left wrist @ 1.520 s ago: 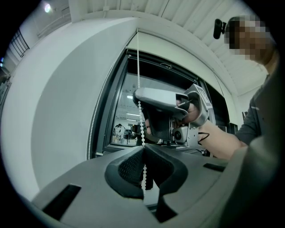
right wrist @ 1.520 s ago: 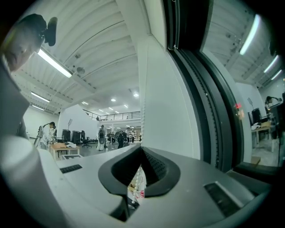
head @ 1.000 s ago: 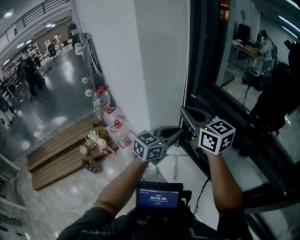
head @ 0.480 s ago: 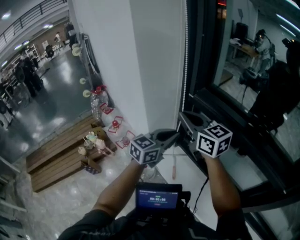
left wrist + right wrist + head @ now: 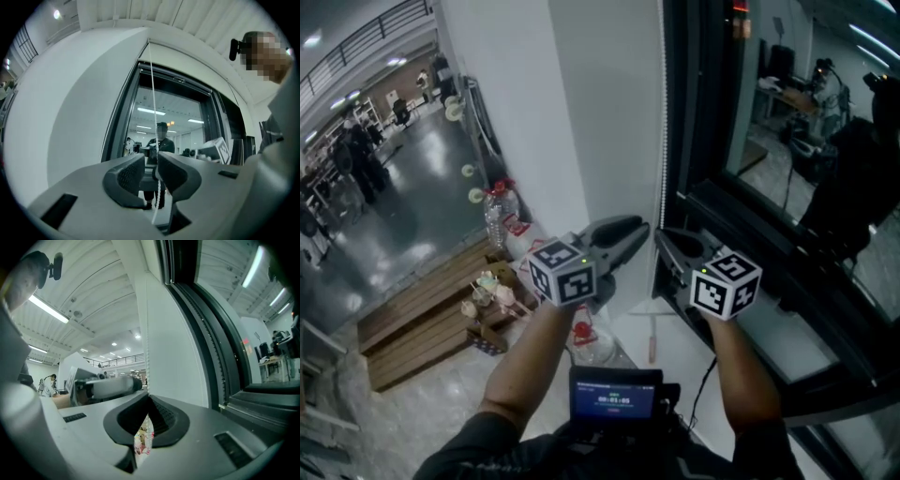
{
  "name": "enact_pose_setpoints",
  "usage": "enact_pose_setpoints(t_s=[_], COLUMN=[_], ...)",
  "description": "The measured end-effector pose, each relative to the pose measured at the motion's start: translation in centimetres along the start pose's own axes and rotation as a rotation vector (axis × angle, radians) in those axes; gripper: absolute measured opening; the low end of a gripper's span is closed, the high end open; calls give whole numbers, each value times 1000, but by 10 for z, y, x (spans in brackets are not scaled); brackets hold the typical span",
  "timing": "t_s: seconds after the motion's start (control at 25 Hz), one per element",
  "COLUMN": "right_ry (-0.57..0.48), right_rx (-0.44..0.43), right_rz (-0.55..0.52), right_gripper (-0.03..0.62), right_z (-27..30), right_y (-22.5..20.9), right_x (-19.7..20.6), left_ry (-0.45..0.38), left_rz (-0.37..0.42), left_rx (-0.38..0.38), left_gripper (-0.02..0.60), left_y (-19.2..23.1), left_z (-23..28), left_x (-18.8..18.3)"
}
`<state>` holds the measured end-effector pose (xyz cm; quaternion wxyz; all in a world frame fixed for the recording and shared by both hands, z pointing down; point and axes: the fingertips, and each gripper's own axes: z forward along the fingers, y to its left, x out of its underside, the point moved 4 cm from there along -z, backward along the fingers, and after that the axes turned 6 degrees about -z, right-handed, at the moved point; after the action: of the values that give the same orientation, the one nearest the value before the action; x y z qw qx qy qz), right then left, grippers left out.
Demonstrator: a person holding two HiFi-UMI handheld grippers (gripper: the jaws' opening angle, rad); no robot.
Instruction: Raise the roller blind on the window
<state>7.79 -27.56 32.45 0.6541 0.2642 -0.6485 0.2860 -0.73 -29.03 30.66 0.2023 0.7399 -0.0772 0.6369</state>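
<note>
- Your left gripper (image 5: 637,230) has just let go. Its jaws have been opening and now stand fairly wide, with the chain (image 5: 151,93) running loose between the pads, not pinched.
- That hand has also climbed. A moment ago it sat level with the other gripper beside the window frame (image 5: 680,112); now it is higher up the frame's left edge.
- Your right gripper (image 5: 660,238) has not moved. It sits low against the same edge of the frame, jaws closed tight on the chain, which rises straight out of their tips.
- So the right hand looks to be the anchor while the left resets for a fresh grip. I read this as the gap between two pulls, not the end of the job.
- The blind itself is hard to pick out. The glass inside the frame looks clear, so it seems to sit rolled near the frame's top; how far it still has to go I cannot tell.
- Close the left jaws on the chain before the right ones release, or the blind may slip back.
</note>
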Motion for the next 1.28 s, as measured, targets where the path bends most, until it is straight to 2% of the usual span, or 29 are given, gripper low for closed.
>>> enact_pose_setpoints(t_s=[0.2,0.24,0.28,0.52,0.76,1.28], right_ry=[-3,-4,-4,-7,8,80], right_rx=[-9,-8,-7,1,-2,1], right_rz=[-3,-3,-2,5,16,72], right_gripper=[0,0,0,0,0,0], right_z=[0,0,0,-4,-3,-2], right_y=[2,1,1,0,1,4], right_x=[0,0,0,-1,8,55], left_ry=[-3,10,23,0,-9,15], left_rz=[52,63,71,56,60,10], left_rx=[55,61,66,90,77,48], left_gripper=[80,79,25,11,11,11], left_y=[-11,-12,-13,-15,-14,-7], left_z=[32,37,40,42,41,29], left_x=[-39,-41,-41,-37,-27,21])
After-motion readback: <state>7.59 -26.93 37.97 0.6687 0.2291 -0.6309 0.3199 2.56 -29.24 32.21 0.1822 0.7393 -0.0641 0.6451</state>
